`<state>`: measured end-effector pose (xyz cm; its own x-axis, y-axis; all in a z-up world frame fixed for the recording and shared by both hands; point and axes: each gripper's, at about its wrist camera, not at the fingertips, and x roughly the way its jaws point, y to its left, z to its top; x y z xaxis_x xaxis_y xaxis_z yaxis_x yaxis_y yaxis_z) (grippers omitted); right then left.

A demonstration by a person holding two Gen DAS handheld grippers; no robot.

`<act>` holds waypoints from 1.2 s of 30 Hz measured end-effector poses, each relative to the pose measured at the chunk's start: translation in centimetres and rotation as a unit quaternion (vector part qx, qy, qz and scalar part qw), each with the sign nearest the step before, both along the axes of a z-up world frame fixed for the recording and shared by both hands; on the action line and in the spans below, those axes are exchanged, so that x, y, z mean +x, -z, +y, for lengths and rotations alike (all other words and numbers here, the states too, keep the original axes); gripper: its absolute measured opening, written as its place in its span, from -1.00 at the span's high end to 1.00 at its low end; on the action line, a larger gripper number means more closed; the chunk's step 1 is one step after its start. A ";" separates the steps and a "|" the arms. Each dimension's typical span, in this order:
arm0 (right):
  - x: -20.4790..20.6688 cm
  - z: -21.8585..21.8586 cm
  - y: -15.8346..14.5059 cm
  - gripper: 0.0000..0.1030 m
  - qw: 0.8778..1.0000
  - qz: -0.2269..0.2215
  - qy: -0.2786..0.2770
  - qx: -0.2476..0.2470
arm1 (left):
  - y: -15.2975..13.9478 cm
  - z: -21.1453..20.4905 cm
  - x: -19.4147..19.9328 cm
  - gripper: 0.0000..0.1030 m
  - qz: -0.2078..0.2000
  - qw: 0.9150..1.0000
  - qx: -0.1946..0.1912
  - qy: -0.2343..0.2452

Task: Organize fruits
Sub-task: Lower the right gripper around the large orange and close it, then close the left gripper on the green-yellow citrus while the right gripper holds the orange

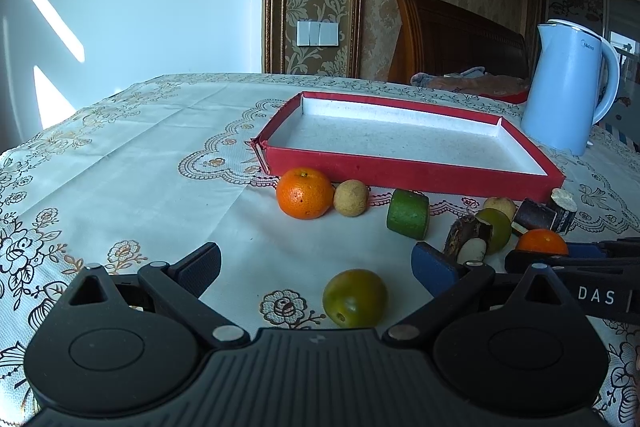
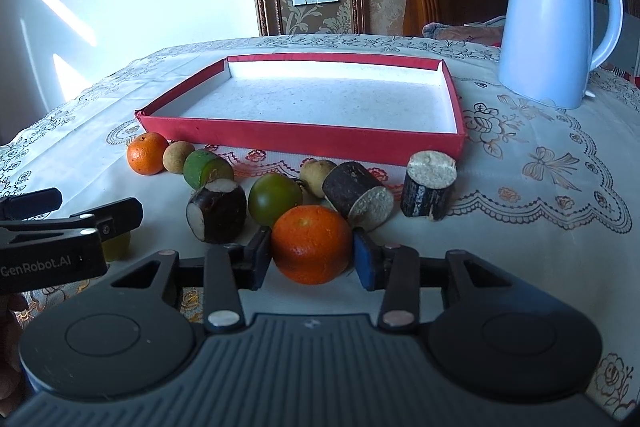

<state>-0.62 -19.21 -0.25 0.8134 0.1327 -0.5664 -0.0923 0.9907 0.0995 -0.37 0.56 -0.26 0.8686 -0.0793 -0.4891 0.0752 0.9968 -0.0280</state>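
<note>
Red tray (image 2: pixel 304 141): I see it lying flat on the counter (image 2: pixel 520 195), white inside, nothing in it; the fruits sit in a row along its near wall.
Right claw (image 2: pixel 312 261): I have it clenched on the near orange (image 2: pixel 312 245); both pads press its sides and the orange rests on the cloth.
Left claw (image 1: pixel 316 267): released, fingers spread wide; a green citrus (image 1: pixel 355 298) lies between them, touching neither pad.
Far orange (image 1: pixel 305 193): at the left end of the row, touching a small tan round fruit (image 1: pixel 351 197), just beside the tray's near-left corner.
Green cylinder piece (image 1: pixel 408 214): on its side, right of the tan fruit.
Dark cane pieces (image 2: pixel 218 213): three seen from the right wrist; one lies left of my held orange, one lies tilted behind it, one stands upright at the right.
Second green citrus (image 2: pixel 275 202): between the first two cane pieces, behind the held orange.
Kettle (image 2: pixel 554 23): pale blue, upright, right of the tray's far corner.
Person: I can only make out a dim edge of a hand at the lower left of the right wrist view.
</note>
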 end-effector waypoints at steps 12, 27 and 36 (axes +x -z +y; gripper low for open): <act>-3.2 -1.5 -0.2 0.22 0.999 -0.023 0.006 0.022 | 0.1 0.7 0.0 -0.97 0.023 0.998 -0.031 0.043; -2.8 -3.0 0.4 0.22 0.997 -0.015 -0.001 0.078 | 0.6 -0.5 0.3 -0.18 0.042 0.998 0.004 0.048; -2.7 -2.8 0.4 0.22 0.997 -0.014 0.001 0.074 | 0.6 -0.8 0.3 0.00 0.041 0.998 0.012 0.045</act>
